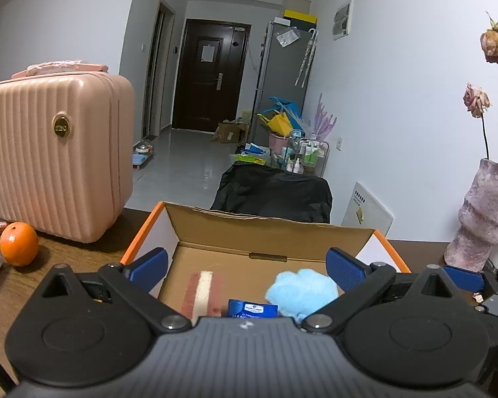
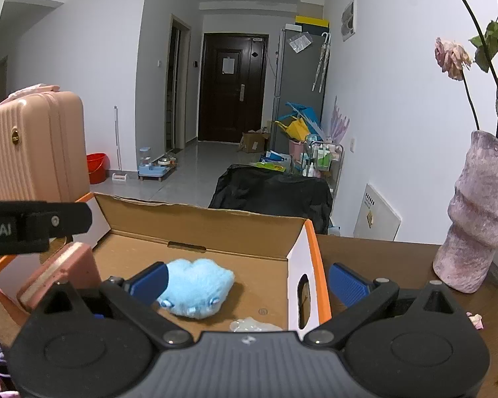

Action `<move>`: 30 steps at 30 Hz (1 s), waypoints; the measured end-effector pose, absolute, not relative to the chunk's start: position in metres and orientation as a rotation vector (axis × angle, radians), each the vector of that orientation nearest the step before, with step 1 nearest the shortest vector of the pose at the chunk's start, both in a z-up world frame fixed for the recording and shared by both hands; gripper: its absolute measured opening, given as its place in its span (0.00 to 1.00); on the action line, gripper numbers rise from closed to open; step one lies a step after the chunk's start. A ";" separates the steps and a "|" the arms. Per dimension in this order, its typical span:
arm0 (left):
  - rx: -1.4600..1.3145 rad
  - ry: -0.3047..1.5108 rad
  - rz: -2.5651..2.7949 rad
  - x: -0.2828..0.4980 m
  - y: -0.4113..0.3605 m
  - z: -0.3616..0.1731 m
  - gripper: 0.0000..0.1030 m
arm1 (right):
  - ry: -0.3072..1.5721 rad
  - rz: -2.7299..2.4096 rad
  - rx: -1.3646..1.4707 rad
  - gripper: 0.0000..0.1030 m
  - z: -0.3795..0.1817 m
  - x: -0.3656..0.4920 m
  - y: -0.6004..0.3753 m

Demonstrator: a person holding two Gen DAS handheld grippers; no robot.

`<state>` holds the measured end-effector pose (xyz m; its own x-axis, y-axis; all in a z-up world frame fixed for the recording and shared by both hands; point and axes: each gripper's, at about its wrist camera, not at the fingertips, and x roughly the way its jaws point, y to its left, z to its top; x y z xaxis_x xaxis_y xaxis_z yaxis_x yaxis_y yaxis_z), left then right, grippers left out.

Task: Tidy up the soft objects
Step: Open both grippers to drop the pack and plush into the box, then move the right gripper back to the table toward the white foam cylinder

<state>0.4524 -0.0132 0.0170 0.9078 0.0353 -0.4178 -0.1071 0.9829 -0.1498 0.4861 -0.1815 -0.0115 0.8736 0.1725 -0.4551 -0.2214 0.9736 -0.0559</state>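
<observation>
Plush first: the blue plush toy [image 2: 198, 287] is lying on the floor of the open cardboard box [image 2: 215, 222], toward its right side, and nothing is pinning it. I am holding my left gripper [image 1: 247, 267] over the near edge of the box with its jaws spread wide and nothing between them. My right gripper [image 2: 247, 282] is hanging wide open too, its left finger in front of the plush in this view, its right finger outside the box's right wall, so it is gripping nothing either.

Beside the plush, to the left, a pink and cream sponge [image 1: 202, 290] is resting on the box floor, and a small blue tissue pack [image 1: 252, 308] is sitting at the near edge between the two. A crinkly clear wrapper [image 2: 254, 325] is lying close to my right gripper.

I am judging the plush as very light and squashy, so it will compress and may slip; taking it across its thick middle seems safest. The sponge looks springy and light, best pinched on its long flat faces.

All of this is sitting on the brown surface [image 1: 83, 248].
</observation>
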 end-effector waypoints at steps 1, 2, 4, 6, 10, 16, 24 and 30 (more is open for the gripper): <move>-0.174 0.429 0.076 0.452 -0.013 0.017 1.00 | 0.464 0.205 -0.109 1.00 -0.011 0.485 -0.182; -0.177 0.430 0.080 0.452 -0.011 0.018 1.00 | 0.462 0.205 -0.111 1.00 -0.010 0.485 -0.182; -0.180 0.428 0.082 0.450 -0.010 0.019 1.00 | 0.458 0.200 -0.115 1.00 -0.008 0.483 -0.182; -0.182 0.424 0.084 0.446 -0.008 0.020 1.00 | 0.451 0.196 -0.117 1.00 -0.006 0.479 -0.183; -0.186 0.409 0.078 0.436 -0.008 0.025 1.00 | 0.435 0.201 -0.107 1.00 0.000 0.470 -0.187; -0.179 0.386 0.064 0.419 -0.007 0.029 1.00 | 0.405 0.204 -0.107 1.00 0.007 0.452 -0.194; -0.165 0.380 0.044 0.401 -0.008 0.031 1.00 | 0.384 0.210 -0.115 1.00 0.009 0.430 -0.200; -0.165 0.385 0.042 0.386 -0.007 0.030 1.00 | 0.386 0.205 -0.112 1.00 0.003 0.412 -0.207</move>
